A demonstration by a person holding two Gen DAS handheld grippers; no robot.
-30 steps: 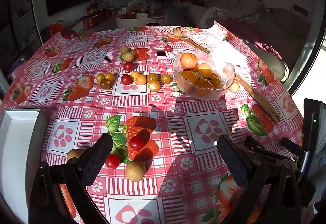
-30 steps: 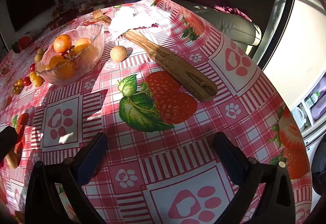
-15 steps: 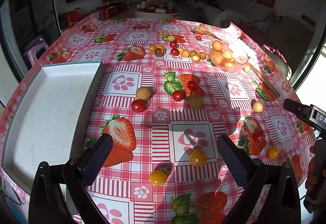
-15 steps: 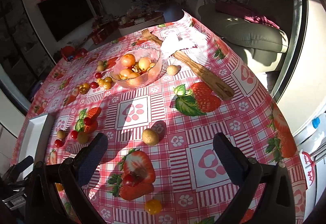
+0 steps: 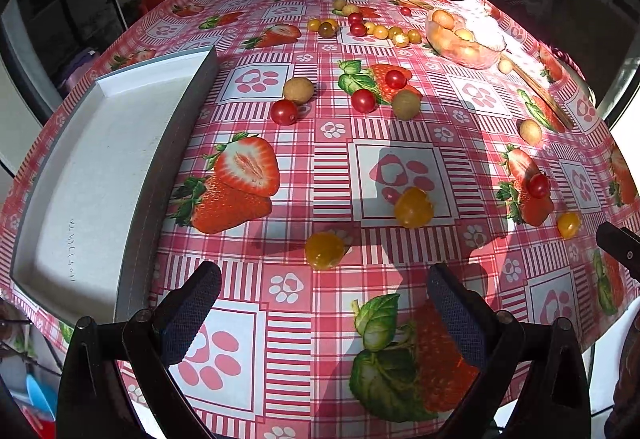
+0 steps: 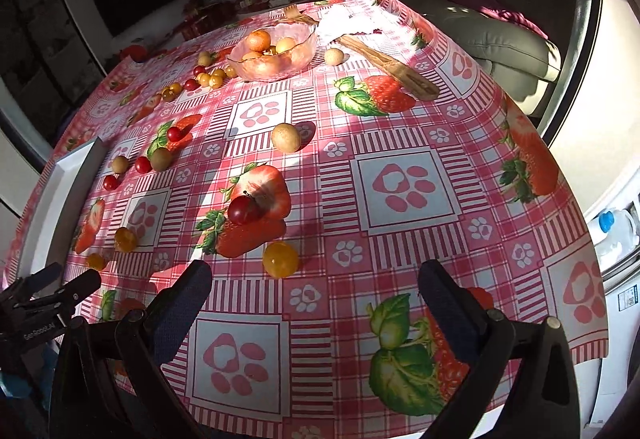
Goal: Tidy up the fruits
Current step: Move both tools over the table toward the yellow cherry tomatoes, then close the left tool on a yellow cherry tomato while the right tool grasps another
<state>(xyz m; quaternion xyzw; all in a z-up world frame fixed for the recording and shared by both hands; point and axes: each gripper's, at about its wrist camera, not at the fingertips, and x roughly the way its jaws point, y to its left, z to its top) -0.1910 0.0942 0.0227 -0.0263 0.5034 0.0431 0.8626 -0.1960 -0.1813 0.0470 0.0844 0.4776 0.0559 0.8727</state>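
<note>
Both claws, left [image 5: 320, 303] and right [image 6: 316, 299], drew back, gaping empty; three yellow tomatoes [image 5: 413, 207] near.

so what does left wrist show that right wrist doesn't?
Left wrist only: the whole inside of the white tray, bare, with its far corner.

Right wrist only: the full wooden spatula, the sofa past the table edge, and a blue-capped bottle low at right.

Both: the glass bowl of orange fruit, the scattered cherry tomatoes, yellow and brown fruits on the strawberry tablecloth, and each view's own gripper, left and right, open and holding nothing.
</note>
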